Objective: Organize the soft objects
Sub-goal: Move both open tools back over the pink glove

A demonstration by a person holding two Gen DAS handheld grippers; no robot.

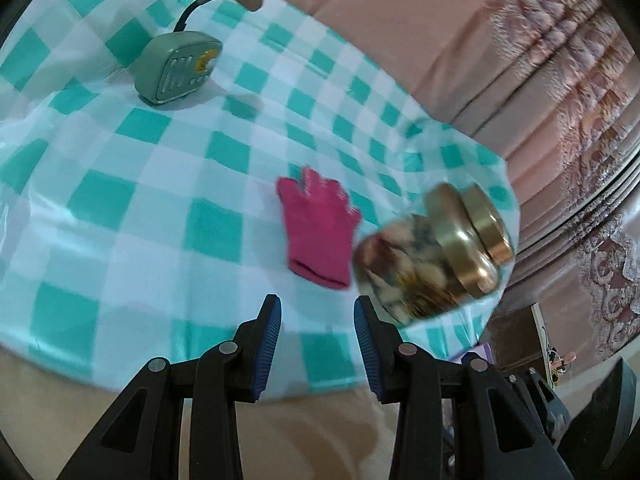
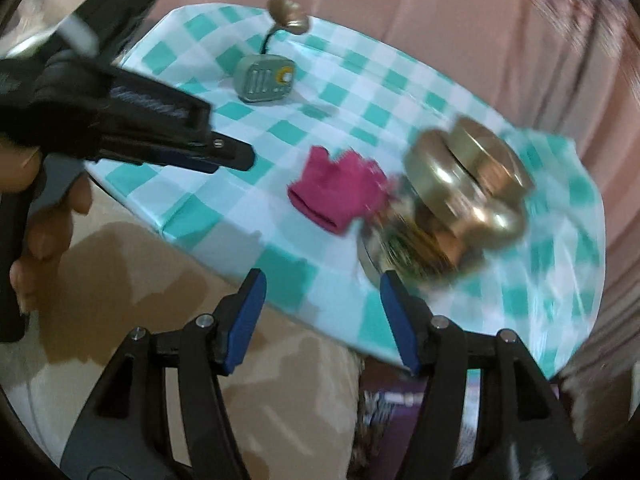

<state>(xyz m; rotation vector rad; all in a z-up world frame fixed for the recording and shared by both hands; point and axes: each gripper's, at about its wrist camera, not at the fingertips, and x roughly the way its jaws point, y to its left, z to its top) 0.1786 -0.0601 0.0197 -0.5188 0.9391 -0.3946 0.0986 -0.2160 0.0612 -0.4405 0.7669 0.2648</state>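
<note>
Glove (image 1: 318, 228), pink, lies flat on the checked tablecloth (image 1: 120, 208), cuff toward the near table edge, fingers pointing away. Just beside it on its right stands a glass jar (image 1: 430, 256) with a gold lid; whether the two touch cannot be told through the blur. A small green radio (image 1: 178, 68) with a brass horn sits well apart at the far side.

Left gripper (image 1: 318, 320) hovers short of the glove, jaws wide, holding nothing. Right gripper (image 2: 322, 316) hangs over the near edge of the table, jaws likewise wide and empty.

Risks, as judged:
- Jar close to the glove; a finger sweeping in from the right could knock it over.
- Thin, glossy cloth may be pinched with the glove and dragged, shifting the jar and radio.
- Both views blurred; aim is uncertain.
</note>
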